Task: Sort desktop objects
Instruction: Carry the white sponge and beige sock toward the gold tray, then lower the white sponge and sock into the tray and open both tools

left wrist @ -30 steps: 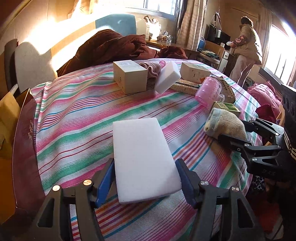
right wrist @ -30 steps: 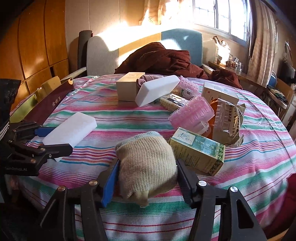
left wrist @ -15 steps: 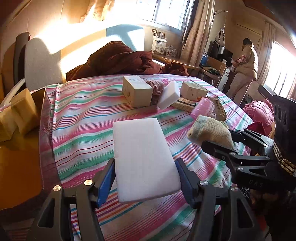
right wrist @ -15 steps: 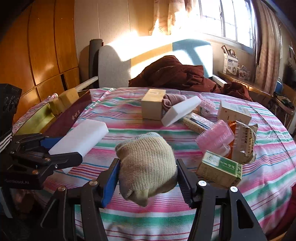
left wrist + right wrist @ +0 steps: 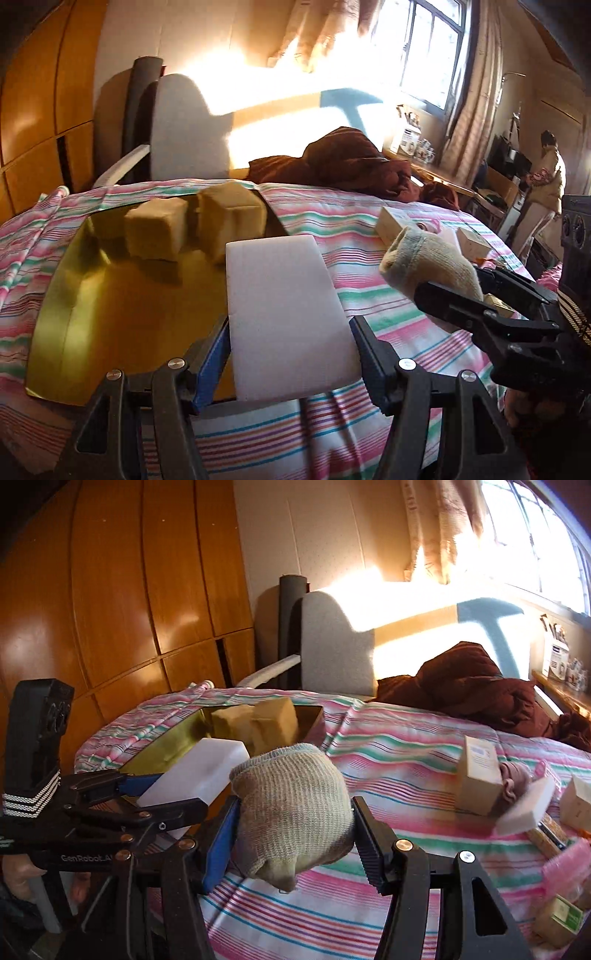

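Note:
My left gripper [image 5: 290, 325] is shut on a white foam block [image 5: 284, 295], held flat above the right edge of an open gold box [image 5: 92, 314]. Two tan blocks [image 5: 155, 229] sit at the far end of that box. My right gripper [image 5: 295, 805] is shut on a beige knitted sock [image 5: 291, 801] and hovers over the striped tablecloth [image 5: 406, 746], just right of the box. In the right wrist view the left gripper [image 5: 177, 794] and its foam block [image 5: 199, 771] are at the left, close beside the sock. The left wrist view shows the right gripper [image 5: 454, 282] with the sock [image 5: 428, 262].
Loose items lie at the right of the table: a cardboard box [image 5: 480, 775], a second white block [image 5: 524, 808], a pink cloth [image 5: 513, 779], a green carton [image 5: 561, 919]. A brown garment [image 5: 351, 158] lies behind. A grey chair [image 5: 184, 129] stands beyond; a person [image 5: 546, 177] is far off.
Both grippers have swung left with their loads, away from the pile of items. The gold box with tan blocks has come into view right in front of them.

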The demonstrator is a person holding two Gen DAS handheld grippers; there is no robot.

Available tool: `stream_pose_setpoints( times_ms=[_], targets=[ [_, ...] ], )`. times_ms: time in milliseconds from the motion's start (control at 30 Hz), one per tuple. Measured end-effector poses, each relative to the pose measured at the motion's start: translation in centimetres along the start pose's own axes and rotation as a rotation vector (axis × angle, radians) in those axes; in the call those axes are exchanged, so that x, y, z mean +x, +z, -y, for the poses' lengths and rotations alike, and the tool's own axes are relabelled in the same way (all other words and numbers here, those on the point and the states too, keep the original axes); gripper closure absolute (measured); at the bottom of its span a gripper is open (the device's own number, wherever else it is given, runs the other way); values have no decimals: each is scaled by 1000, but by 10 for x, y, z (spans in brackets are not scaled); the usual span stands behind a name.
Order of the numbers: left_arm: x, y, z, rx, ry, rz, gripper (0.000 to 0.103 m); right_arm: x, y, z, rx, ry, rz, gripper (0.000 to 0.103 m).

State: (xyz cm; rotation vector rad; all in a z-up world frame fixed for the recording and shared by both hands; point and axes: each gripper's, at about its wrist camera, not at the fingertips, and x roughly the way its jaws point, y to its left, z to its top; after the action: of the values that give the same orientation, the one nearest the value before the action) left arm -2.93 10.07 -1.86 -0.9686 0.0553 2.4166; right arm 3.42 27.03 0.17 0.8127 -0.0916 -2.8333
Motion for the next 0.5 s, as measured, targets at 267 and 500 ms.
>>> stream_pose_setpoints(
  times_ms=[267,500],
  targets=[
    [4,-1,-48,-58,116,-3,38,49,18,-39,-75,53,-46,43],
    [16,-5,-74,-90,139,-73,36,88,17,-53,-107,63,-127,41]
  ],
)
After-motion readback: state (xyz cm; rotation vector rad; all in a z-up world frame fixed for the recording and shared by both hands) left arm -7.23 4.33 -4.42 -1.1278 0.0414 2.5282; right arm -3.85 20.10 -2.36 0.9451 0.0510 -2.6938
